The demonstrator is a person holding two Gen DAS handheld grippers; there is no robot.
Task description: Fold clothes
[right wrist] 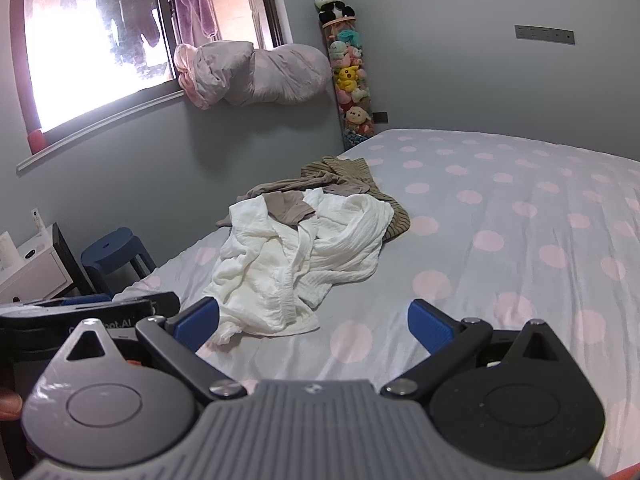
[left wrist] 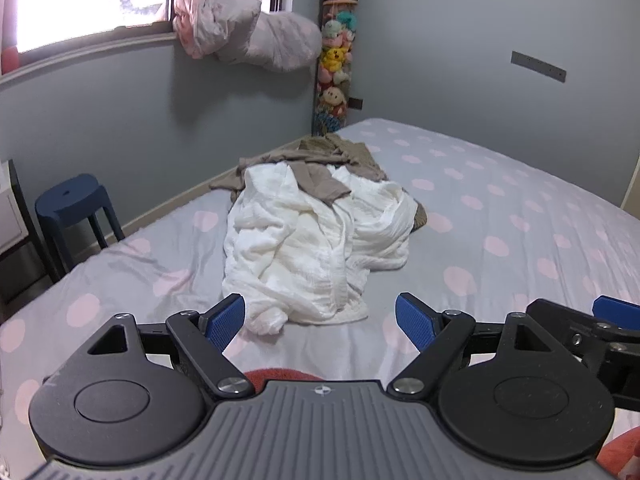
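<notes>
Two grippers hung over the grey bedsheet with pale pink dots [left wrist: 500, 208], both tilted downward toward it. Left gripper [left wrist: 320, 320]: blue-padded fingers [left wrist: 224, 322] spread wide, nothing between them, not touching cloth. The crumpled white gauzy garment [left wrist: 304, 240] lay just ahead of its fingertips, its near bunched end sitting between the two pads as seen from the left wrist, closer to the left finger. A taupe-brown soft garment [left wrist: 320, 164] lay partly on top of and behind the white one, farther from the fingers. Right gripper [right wrist: 316, 326]: fingers [right wrist: 430, 326] also fully spread, empty; white garment ahead and toward its left finger, whose tip overlapped the cloth edge in view, contact unclear. The right gripper's dark body showed at the right edge of the left view, so both were side by side, near each other. Dark blue plastic stool [right wrist: 116, 256] stood beyond the bed edge, left of the fingers.
</notes>
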